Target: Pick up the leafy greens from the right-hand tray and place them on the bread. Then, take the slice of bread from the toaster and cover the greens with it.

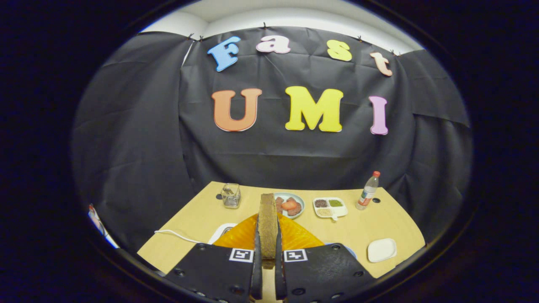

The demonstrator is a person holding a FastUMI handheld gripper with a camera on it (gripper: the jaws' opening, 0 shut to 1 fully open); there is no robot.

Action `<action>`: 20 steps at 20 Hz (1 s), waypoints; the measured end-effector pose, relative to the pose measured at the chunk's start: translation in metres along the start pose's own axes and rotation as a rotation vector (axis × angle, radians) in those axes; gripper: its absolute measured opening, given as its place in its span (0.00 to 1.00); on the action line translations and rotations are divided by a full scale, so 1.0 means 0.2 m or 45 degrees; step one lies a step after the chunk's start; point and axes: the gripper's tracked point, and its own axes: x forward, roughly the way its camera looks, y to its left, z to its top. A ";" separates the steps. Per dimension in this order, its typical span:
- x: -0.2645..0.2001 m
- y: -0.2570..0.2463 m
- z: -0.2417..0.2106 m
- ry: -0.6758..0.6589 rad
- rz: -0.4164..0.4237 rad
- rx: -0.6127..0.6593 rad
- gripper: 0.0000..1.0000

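A brown slice of bread (268, 210) stands upright and edge-on between my two fingers, and my gripper (268, 242) is shut on it, held above the wooden table (198, 219). Right behind the bread and the fingers lies an orange plate (294, 237); what rests on it is hidden by the bread and the fingers. Left of the orange plate peeks the white toaster (222, 231), its white cable (177, 235) running off to the left. A small white tray (381, 250) lies right of the fingers, with nothing on it.
Beyond the bread stand a bowl (290, 205) of reddish food, a white divided dish (330, 207) of seeds, a red-capped bottle (368, 191) and a glass container (230, 195). A blue rim (348, 249) shows beside the right finger. Black cloth walls close the table's back and sides.
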 end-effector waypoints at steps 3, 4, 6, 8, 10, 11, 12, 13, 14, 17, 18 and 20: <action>0.08 -0.16 -0.11 0.051 -0.038 0.035 0.11; 0.11 -0.21 -0.15 0.075 -0.051 0.045 0.11; 0.16 -0.31 -0.25 0.112 -0.077 0.073 0.11; 0.21 -0.41 -0.33 0.123 -0.106 0.103 0.12; 0.25 -0.48 -0.43 0.151 -0.123 0.123 0.12; 0.28 -0.50 -0.48 0.167 -0.123 0.132 0.12; 0.30 -0.52 -0.53 0.184 -0.118 0.142 0.11; 0.32 -0.54 -0.59 0.202 -0.117 0.154 0.11; 0.33 -0.56 -0.62 0.209 -0.116 0.169 0.12; 0.37 -0.55 -0.68 0.190 -0.067 0.181 0.12; 0.39 -0.54 -0.71 0.191 -0.046 0.177 0.11; 0.41 -0.56 -0.76 0.202 -0.039 0.162 0.12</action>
